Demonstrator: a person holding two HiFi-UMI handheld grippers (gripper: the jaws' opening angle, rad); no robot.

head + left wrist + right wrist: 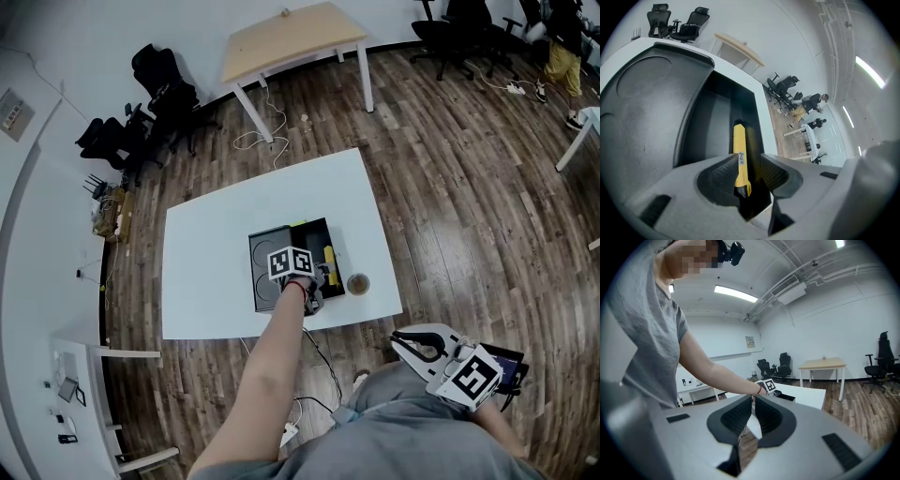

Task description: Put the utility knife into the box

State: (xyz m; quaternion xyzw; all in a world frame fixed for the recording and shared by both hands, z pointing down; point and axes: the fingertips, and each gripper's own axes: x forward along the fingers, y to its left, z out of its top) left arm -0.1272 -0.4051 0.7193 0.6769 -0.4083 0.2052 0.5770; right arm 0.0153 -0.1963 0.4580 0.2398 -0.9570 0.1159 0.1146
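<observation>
1. Found the knife [739, 154] lying in the narrow right compartment of the box [267, 246], yellow body flat against the compartment floor.
2. Observed the left claw [314, 286] poised over the box's near end, jaws spread wide. Noted the knife's near end between the pads, neither pad seen pressing on it.
3. Judged the long axis to run straight away from the claw, along the compartment toward the worktop's far edge, in line with the jaws.
4. Judged placement done. Expect the next move to be a lift up and back along that same line. Rate the risk as a pad snagging the knife's near end on the way out.
5. Observed the right claw [422, 347] held off the worktop's near right corner, well apart from the box, pads together on nothing. Ranked the left as the nearer by far.
6. Recorded a white worktop [216, 272], box close to its near edge, right of centre. Logged a small round brown item [357, 283] just beside the box, identity unclear.
7. Recorded wood flooring, a second table [291, 37] beyond the far edge, and office chairs along the walls.
</observation>
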